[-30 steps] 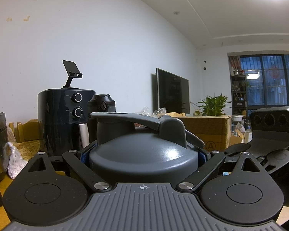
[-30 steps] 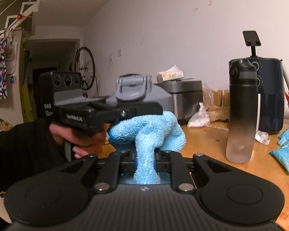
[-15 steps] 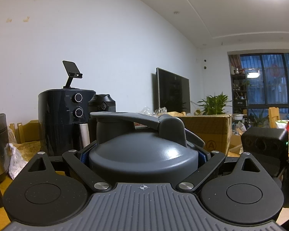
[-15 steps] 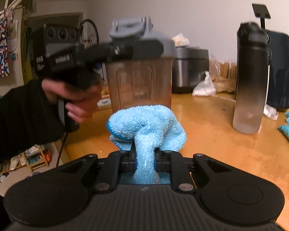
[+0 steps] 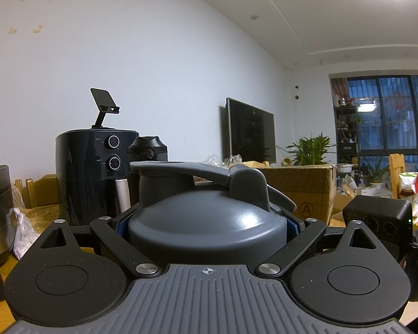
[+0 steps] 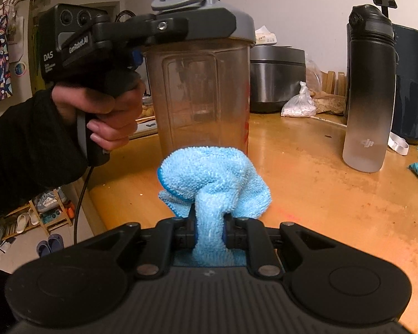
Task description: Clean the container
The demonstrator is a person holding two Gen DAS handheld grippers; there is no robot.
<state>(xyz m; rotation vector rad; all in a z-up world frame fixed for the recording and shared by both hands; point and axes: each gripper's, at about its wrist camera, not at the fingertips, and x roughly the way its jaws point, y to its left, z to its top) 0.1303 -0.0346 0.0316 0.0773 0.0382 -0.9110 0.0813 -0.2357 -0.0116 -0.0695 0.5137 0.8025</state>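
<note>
This is a home: a TV (image 5: pixel 249 130) at one o'clock, plant (image 5: pixel 310 149), shoes (image 6: pixel 46 197) at eight o'clock.

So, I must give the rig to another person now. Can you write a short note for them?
Left gripper: shut on the shaker at its grey lid, holding it upright over the table.
Right gripper: shut on the blue cloth, just in front of the shaker's lower wall.
Done: both things gripped, cloth brought close.
Left: the shaker wall looks cloudy; wipe it. Lid is on, so inside is not reachable yet.
</note>
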